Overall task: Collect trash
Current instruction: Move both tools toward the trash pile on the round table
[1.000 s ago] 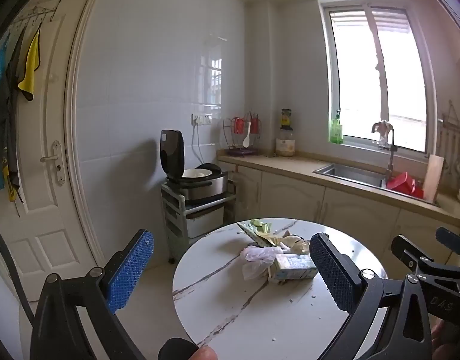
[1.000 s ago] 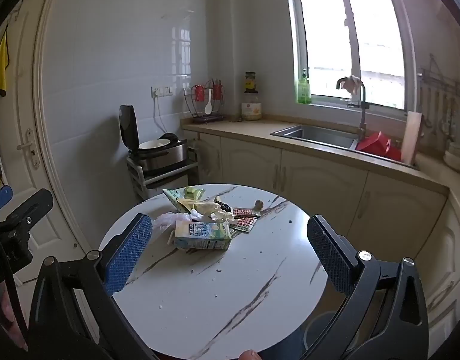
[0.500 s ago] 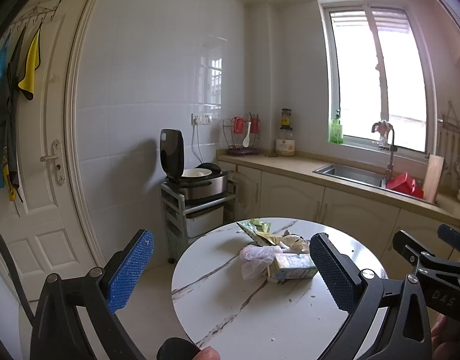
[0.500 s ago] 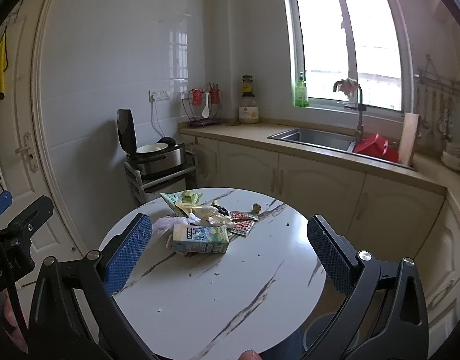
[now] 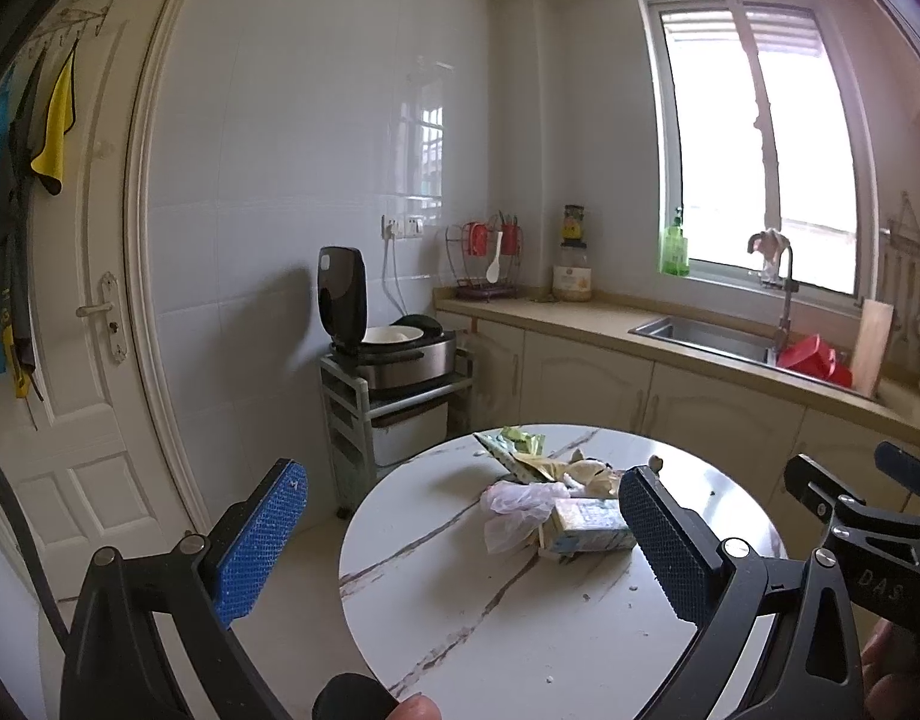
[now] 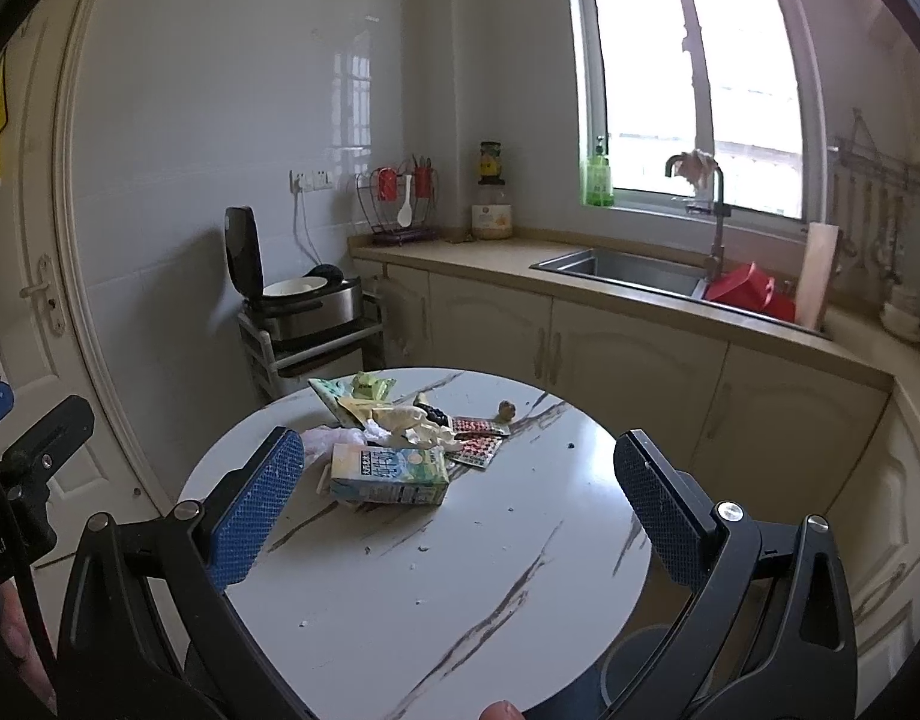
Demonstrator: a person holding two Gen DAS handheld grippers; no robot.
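At the far left a door stood shut, with a yellow cloth hanging on hooks beside it, and to its right a rice cooker sat with its lid up on a small cart against the tiled wall. The left gripper hung over the near edge of a round marble table, its blue pads wide apart and holding nothing. Between them, toward the table's far side, lay the trash: a green wrapper, a crumpled plastic bag touching a milk carton that lay on its side, and some pale crumpled paper behind. The right gripper also hung above the table, its pads likewise spread and empty; in its view the carton lay just beyond the left pad, with red blister packs just right of the heap and a small brown lump farther back, apart from them. Crumbs were scattered on the bare marble nearer the camera. Behind the table ran a counter carrying a utensil rack and a jar, then a sink with a tap under the window, a green bottle on the sill, a red tub and a cutting board at the far right
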